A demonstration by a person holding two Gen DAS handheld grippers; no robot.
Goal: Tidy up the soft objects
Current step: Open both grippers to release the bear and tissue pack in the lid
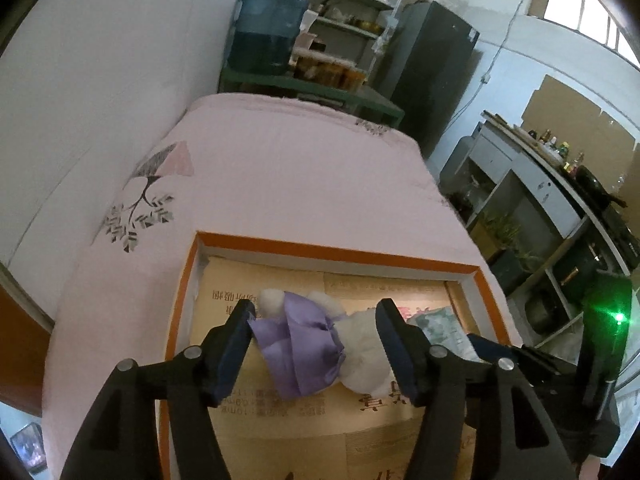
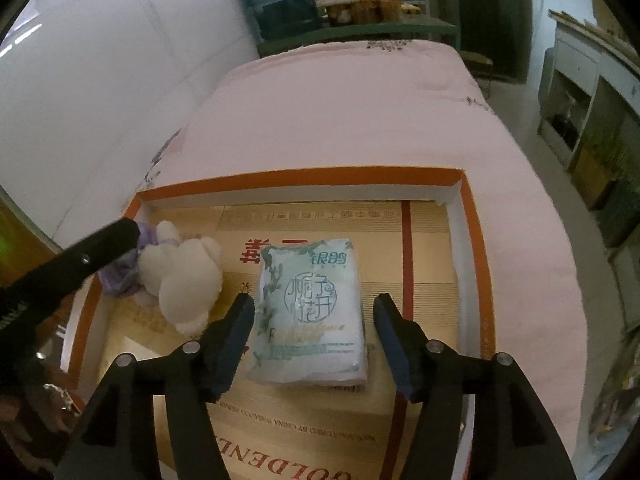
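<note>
Both grippers wide open over the orange box

The left gripper (image 1: 314,322) hangs around a white teddy in a purple dress (image 1: 320,344). The right gripper (image 2: 314,312) hangs around a tissue pack (image 2: 314,312). Both things lie inside the orange-edged box (image 2: 474,248) on the pink bed (image 1: 288,176).

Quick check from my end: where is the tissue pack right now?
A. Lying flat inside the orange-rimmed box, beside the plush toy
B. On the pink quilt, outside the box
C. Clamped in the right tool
A: the tissue pack lies flat on the cardboard floor of the orange-rimmed box, right of the plush toy, and the right tool is open around it.
</note>
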